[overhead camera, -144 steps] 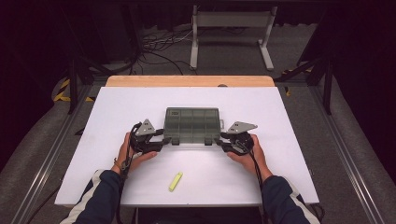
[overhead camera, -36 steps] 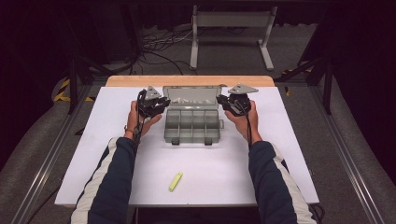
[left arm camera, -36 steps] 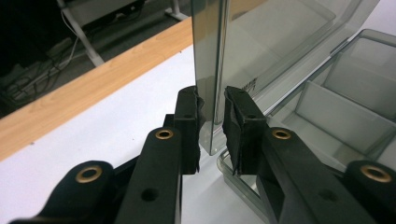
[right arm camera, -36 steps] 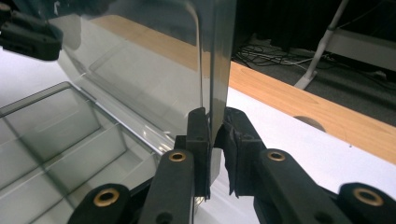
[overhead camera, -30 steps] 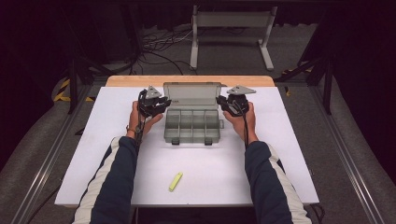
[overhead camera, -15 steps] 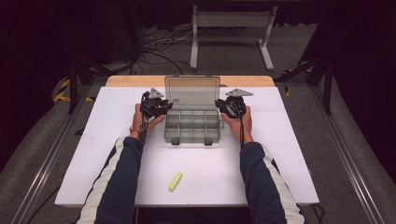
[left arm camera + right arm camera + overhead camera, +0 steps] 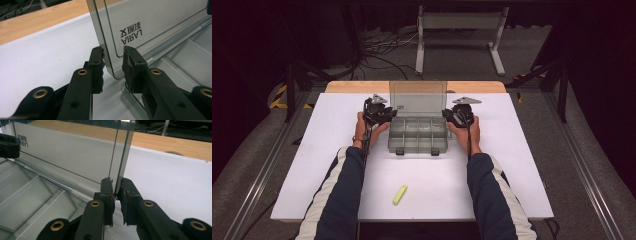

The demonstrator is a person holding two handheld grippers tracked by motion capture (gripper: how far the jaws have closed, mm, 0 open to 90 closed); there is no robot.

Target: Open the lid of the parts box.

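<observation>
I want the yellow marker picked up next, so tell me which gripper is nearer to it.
Left, narrowly. The left gripper is at the upright lid's left edge and the right gripper at its right edge; the yellow marker lies near the table's front, left of centre.

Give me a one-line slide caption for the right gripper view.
Right gripper pinching the side edge of the upright clear lid of an open compartment organizer box on the white table.

1. A white-topped bench (image 7: pixel 522 165) is shown, edged at the far side by a wooden strip (image 7: pixel 472 86).
2. Grey floor (image 7: pixel 532 55) is crossed by cables (image 7: pixel 382 45).
3. A white metal stand (image 7: pixel 460 30) is seen beyond, against dark surroundings.
</observation>
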